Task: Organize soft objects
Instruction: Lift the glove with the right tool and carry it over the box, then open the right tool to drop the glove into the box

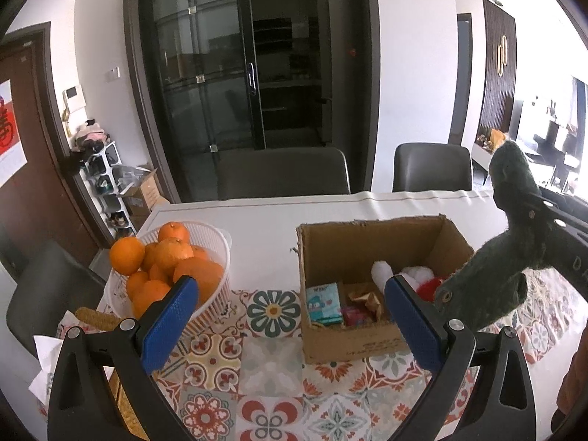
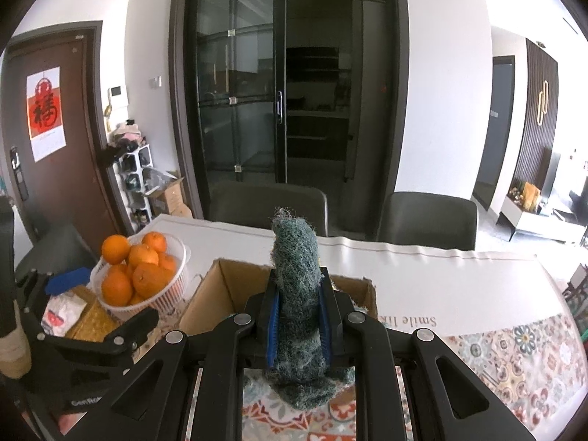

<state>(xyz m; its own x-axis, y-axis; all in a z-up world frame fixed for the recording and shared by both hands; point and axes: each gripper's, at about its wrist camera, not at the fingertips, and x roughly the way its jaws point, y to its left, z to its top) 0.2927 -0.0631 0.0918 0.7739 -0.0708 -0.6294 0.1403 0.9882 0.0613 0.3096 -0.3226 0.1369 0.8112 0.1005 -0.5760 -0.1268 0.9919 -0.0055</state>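
- The bench (image 1: 264,220) is lying under both grippers, wearing a patterned tile cloth (image 1: 272,367) near them and a plain white covering farther off.
- Two dark chairs (image 1: 283,172) are standing at the bench's far edge, beyond both grippers.
- The cardboard box (image 1: 352,341) is sitting open-topped on the bench just ahead of the left gripper, slightly to its right; in the right wrist view the box (image 2: 205,294) is lying directly ahead of and below the right gripper.
- The white basket (image 1: 217,242) of oranges (image 1: 126,255) is standing ahead and to the left of the left gripper, its wall showing behind that gripper's left finger.
- The left gripper (image 1: 290,321) is holding its blue-padded fingers wide apart, with nothing between them.
- The right gripper (image 2: 297,325) is squeezing its pads tightly against the green knitted cloth (image 2: 296,279), which is sticking up past the fingertips and bunching behind them.
- In the left wrist view that green knitted cloth (image 1: 492,286) is hanging to the right of the left gripper, above the box's right side.
- A red and white plush toy (image 1: 415,277) is lying inside the box, partly hidden behind the left gripper's right finger.
- A small teal packet (image 1: 325,303) is resting inside the box at its near left.
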